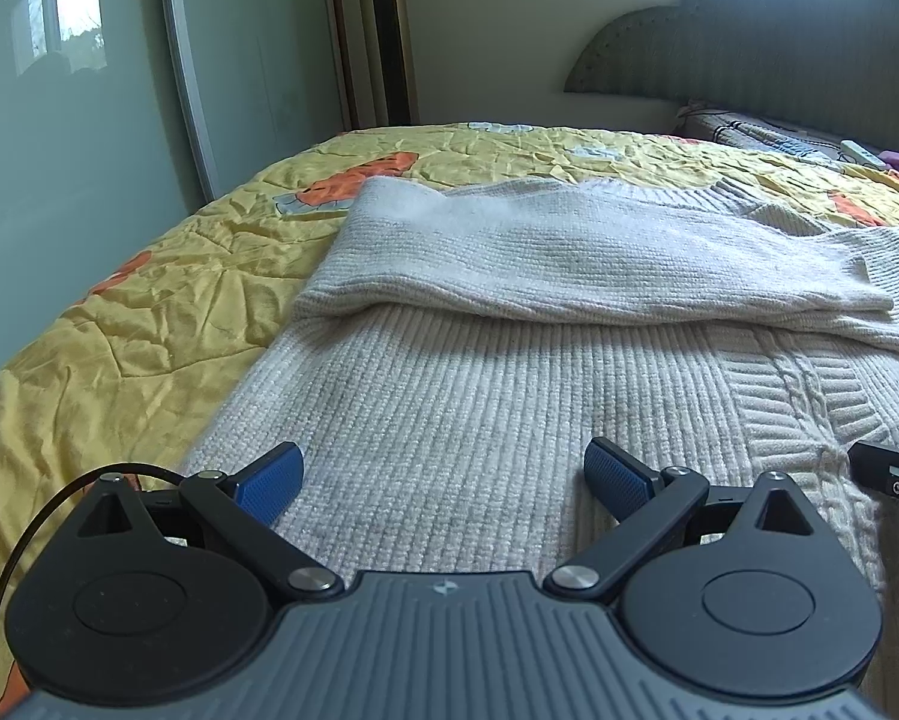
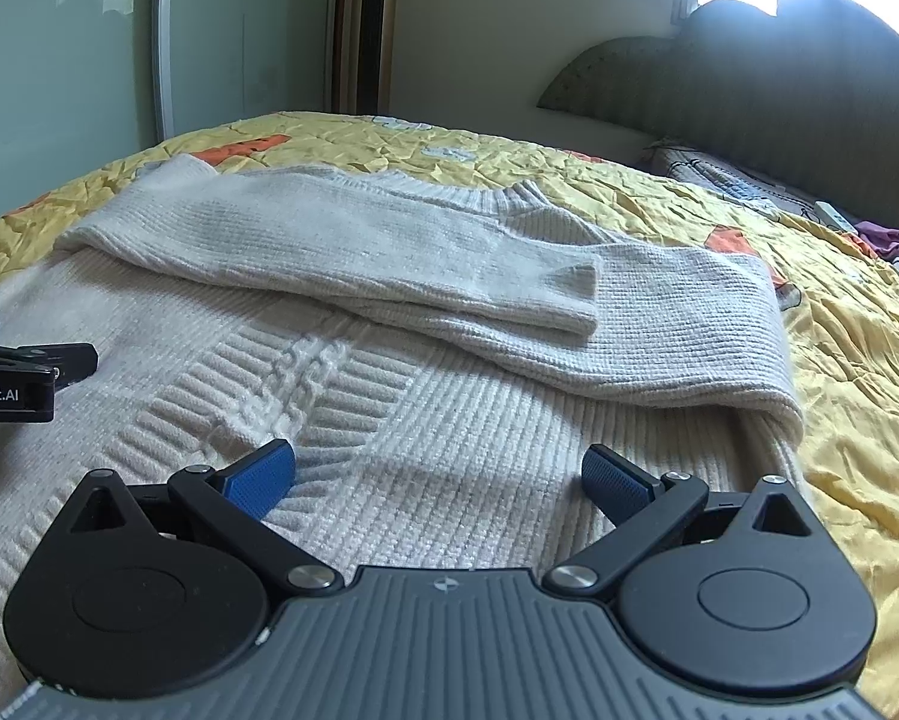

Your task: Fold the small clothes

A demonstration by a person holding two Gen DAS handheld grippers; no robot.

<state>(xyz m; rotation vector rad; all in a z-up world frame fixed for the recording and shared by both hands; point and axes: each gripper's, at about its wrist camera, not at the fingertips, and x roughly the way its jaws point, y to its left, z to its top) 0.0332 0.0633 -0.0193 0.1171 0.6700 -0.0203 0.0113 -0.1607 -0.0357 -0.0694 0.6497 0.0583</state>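
A cream knitted sweater [image 1: 479,396] lies flat on the bed, both sleeves folded across its chest. The folded sleeves [image 2: 425,264] overlap in the right wrist view, and the ribbed collar [image 2: 509,195] shows behind them. My left gripper [image 1: 443,480] hovers open over the sweater's lower left part, its blue pads wide apart with nothing between them. My right gripper [image 2: 440,477] is open too, over the lower right part near the sweater's right edge. Part of the right gripper [image 1: 893,492] shows at the left wrist view's right edge, and part of the left gripper [image 2: 11,372] shows at the right wrist view's left edge.
A yellow quilt [image 1: 119,324] with orange prints covers the bed. A padded green headboard [image 2: 779,84] stands at the back right, with a pillow [image 2: 719,177], a white remote [image 2: 833,216] and purple cloth [image 2: 887,243] near it. A tower fan [image 1: 386,36] and a sliding door [image 1: 59,90] are beyond.
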